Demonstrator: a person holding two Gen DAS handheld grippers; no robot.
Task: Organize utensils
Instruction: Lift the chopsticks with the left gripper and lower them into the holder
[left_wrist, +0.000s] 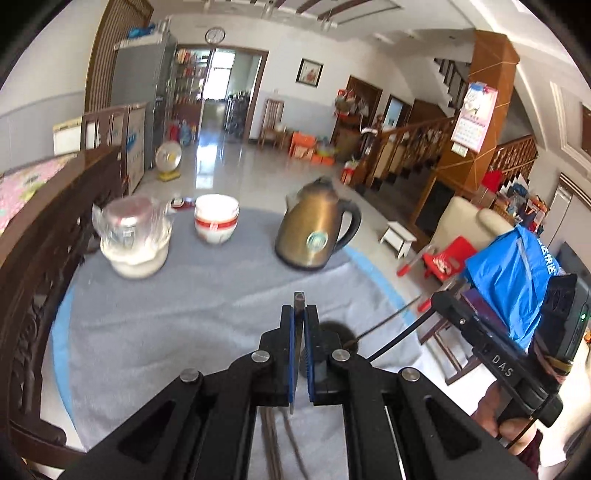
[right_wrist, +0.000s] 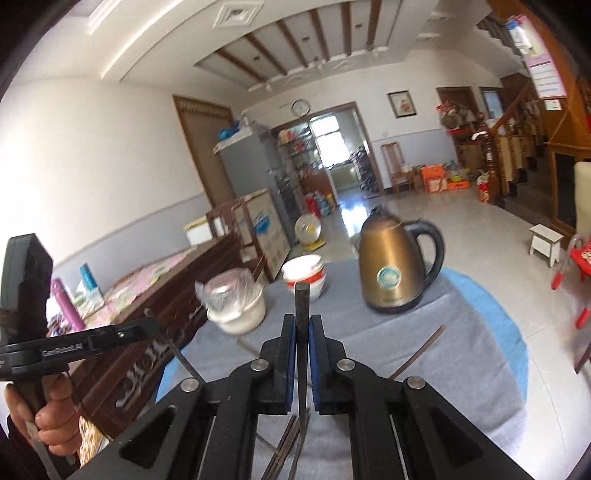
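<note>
My left gripper (left_wrist: 299, 314) is shut on a dark metal chopstick (left_wrist: 298, 300) whose square end sticks up between the pads. My right gripper (right_wrist: 303, 321) is shut on another dark chopstick (right_wrist: 301, 299), also end up. Both are held above a round table with a grey cloth (left_wrist: 184, 325). More chopsticks (right_wrist: 291, 450) lie on the cloth under the grippers, and one (right_wrist: 421, 352) lies apart to the right. The right gripper's body (left_wrist: 491, 354) shows in the left wrist view; the left gripper's body (right_wrist: 29, 295) shows in the right wrist view.
On the table's far side stand a brass electric kettle (left_wrist: 317, 229), stacked red-and-white bowls (left_wrist: 216, 219) and a white pot holding a plastic-wrapped item (left_wrist: 135, 236). A dark wooden bench (left_wrist: 44, 240) borders the left. A red chair (left_wrist: 447, 258) and a white stool (left_wrist: 400, 238) stand right.
</note>
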